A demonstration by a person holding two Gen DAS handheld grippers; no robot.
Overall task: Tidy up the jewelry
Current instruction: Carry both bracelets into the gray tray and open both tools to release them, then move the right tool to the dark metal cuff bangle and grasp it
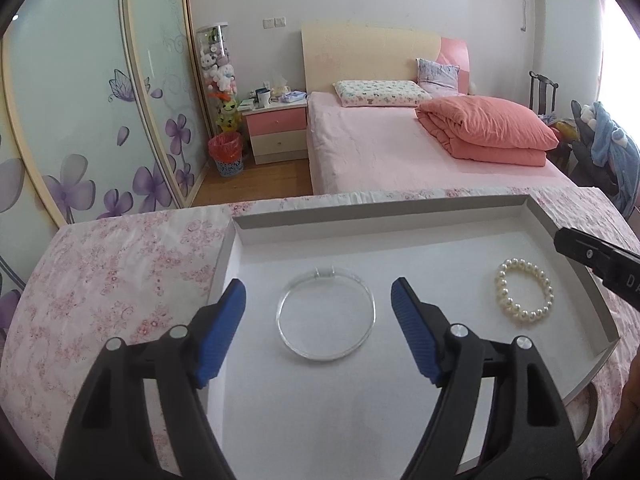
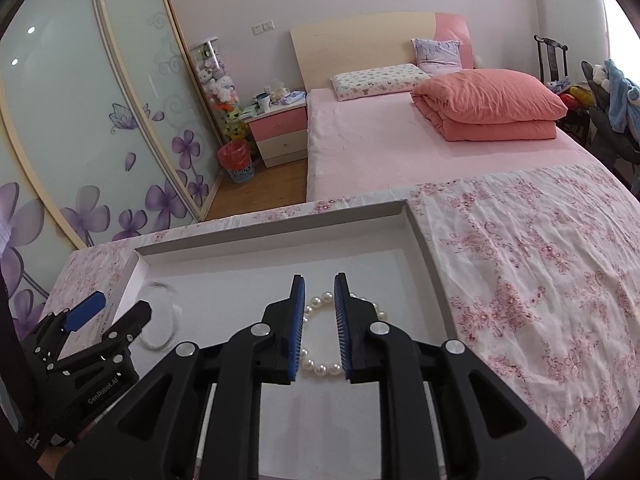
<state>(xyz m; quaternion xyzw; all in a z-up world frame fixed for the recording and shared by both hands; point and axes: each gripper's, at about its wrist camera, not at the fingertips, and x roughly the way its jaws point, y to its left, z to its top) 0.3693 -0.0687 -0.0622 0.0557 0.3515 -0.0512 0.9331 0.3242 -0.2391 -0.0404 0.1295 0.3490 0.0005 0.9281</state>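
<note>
Clear bangle (image 1: 326, 315): lies flat on the floor of the white tray (image 1: 400, 212), left half, well apart from the walls.
Pearl bracelet (image 1: 525, 290): flat in the same tray, right of the bangle, near the right wall.
Tray: sits on the floral-cloth surface (image 1: 120, 280); bed beyond it.
Left gripper (image 1: 318, 292): fingers spread wide, empty; the bangle shows between the blue pads (image 1: 230, 320), untouched.
Right gripper (image 2: 319, 312): fingers nearly together, a narrow gap, nothing gripped; the pearls show through and either side of the gap.
Step, my reading: line up over each piece before pinching.
Left, method: straddle one side of the rim, not the whole ring; close slowly, hard plastic may skid.
Right, method: open wider first, drop one finger inside the loop, pinch the strand.
Risk: pushing either piece against the tray wall.
</note>
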